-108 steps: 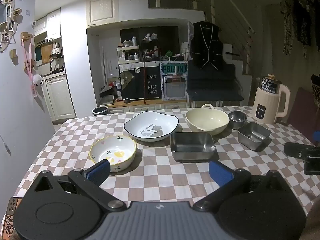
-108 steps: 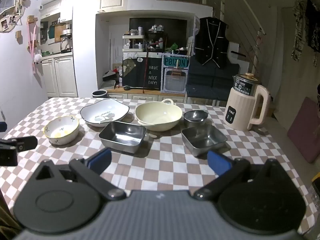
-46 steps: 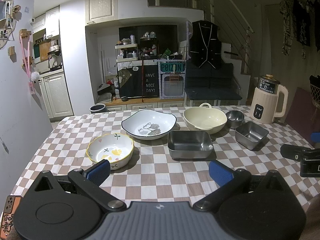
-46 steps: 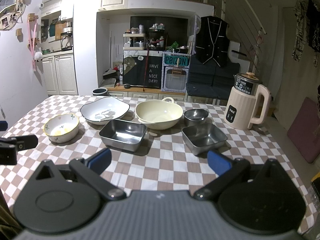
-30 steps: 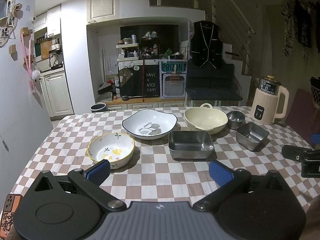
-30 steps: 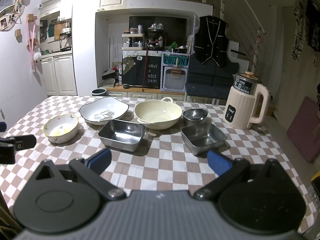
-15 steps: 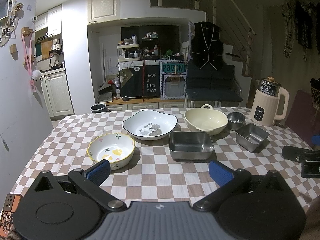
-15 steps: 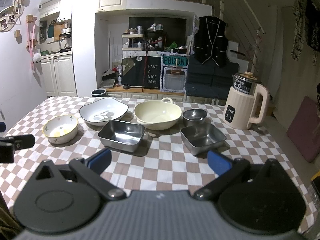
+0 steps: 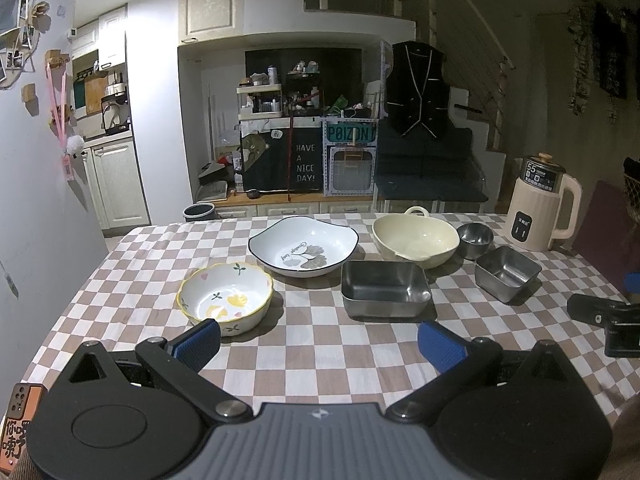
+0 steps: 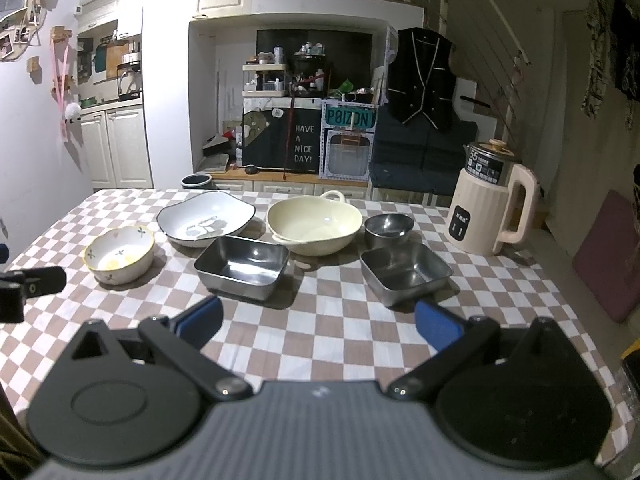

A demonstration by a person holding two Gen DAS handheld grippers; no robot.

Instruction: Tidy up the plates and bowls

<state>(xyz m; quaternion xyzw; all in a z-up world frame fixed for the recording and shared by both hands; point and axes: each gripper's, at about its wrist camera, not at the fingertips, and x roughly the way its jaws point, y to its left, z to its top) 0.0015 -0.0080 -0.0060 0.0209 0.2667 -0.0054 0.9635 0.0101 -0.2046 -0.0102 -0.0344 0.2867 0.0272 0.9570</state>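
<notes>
Right at my end, both tools sit low over the near edge of the checkered table. My left gripper has its jaws spread wide with nothing between them, and the right gripper is the same, wide apart and empty. Judging by the layout, I haven't started: every dish lies separate on the cloth, nothing nested, nothing stacked, so all the organizing is ahead of me.

Closest to the left tool is the small floral bowl, just beyond its left finger, empty apart from its painted pattern. Next out, the large steel tray sits near the middle, bare inside. From the right view, the smaller steel tray sits just past my right finger, also empty.

Behind those, the white leaf-print dish stands just behind the floral bowl and the large tray, holding nothing. Beside it is the cream handled bowl, empty, with the little round steel bowl close by its right side; I see nothing in it either. Furthest right, the cream kettle stands apart from the dishes.
</notes>
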